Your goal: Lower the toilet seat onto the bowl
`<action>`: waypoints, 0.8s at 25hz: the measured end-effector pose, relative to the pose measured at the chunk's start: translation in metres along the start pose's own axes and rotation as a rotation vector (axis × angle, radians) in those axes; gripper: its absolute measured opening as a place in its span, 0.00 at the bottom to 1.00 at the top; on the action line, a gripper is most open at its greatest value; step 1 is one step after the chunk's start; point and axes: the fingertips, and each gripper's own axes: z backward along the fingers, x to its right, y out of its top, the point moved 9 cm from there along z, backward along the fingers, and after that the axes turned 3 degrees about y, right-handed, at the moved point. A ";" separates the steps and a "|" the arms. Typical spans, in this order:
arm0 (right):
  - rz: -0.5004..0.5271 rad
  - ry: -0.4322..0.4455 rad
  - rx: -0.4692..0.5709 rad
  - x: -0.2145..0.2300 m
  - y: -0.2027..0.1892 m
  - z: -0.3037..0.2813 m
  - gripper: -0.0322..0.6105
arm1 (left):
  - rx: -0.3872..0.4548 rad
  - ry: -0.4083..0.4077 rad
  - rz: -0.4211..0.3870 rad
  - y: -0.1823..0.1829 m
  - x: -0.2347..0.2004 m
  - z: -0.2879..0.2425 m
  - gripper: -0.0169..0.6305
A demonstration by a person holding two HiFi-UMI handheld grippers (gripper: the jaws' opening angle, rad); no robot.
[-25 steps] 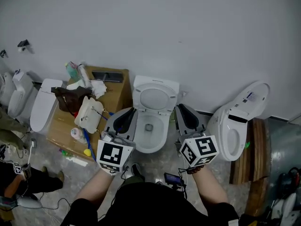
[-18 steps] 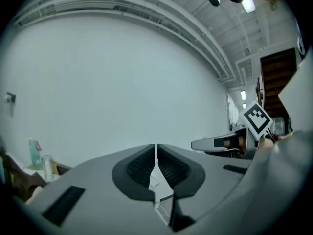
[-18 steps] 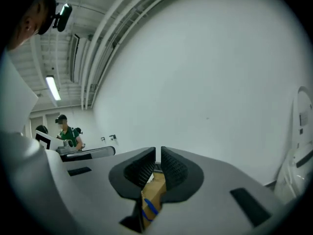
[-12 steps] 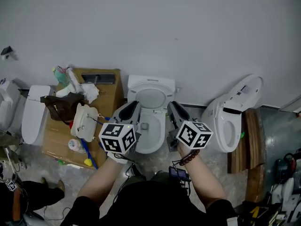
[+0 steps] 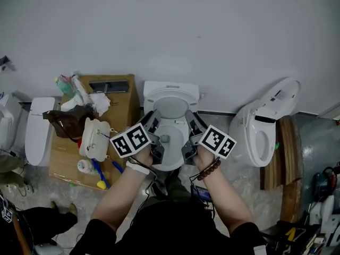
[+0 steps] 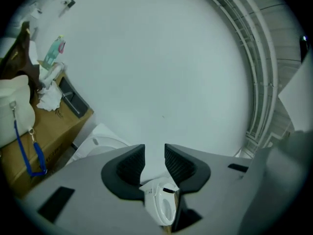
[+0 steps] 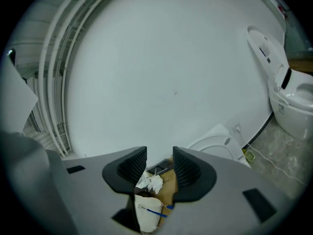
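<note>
toilet bowl (image 5: 170, 129): both side rims hidden in head view | white fixture (image 5: 5, 124): cut off by left edge

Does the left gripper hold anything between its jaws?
No, the left gripper has its jaws apart and opening, and only the wall shows through the gap.

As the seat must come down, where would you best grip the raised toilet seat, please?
Probably the upper free rim of the toilet seat, from the front over the bowl: it stands raised against the back, ring facing forward, so that edge is exposed.
</note>
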 end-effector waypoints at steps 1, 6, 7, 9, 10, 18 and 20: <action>-0.035 0.000 -0.005 0.006 -0.002 -0.004 0.30 | -0.012 0.008 0.021 -0.001 -0.004 -0.005 0.22; -0.181 -0.023 -0.025 0.038 -0.007 -0.027 0.30 | -0.062 0.046 0.096 -0.004 -0.020 -0.034 0.24; -0.206 -0.033 -0.024 0.045 -0.007 -0.032 0.30 | -0.067 0.052 0.107 -0.005 -0.022 -0.041 0.24; -0.259 -0.052 -0.025 0.059 -0.009 -0.041 0.30 | -0.083 0.063 0.127 -0.008 -0.025 -0.056 0.24; -0.284 -0.058 -0.029 0.066 -0.010 -0.046 0.30 | -0.093 0.069 0.135 -0.010 -0.026 -0.064 0.24; -0.375 -0.076 -0.084 0.100 -0.002 -0.101 0.30 | -0.140 0.140 0.188 -0.014 -0.044 -0.136 0.24; -0.354 -0.083 -0.110 0.108 0.001 -0.113 0.30 | -0.141 0.170 0.153 -0.012 -0.049 -0.151 0.24</action>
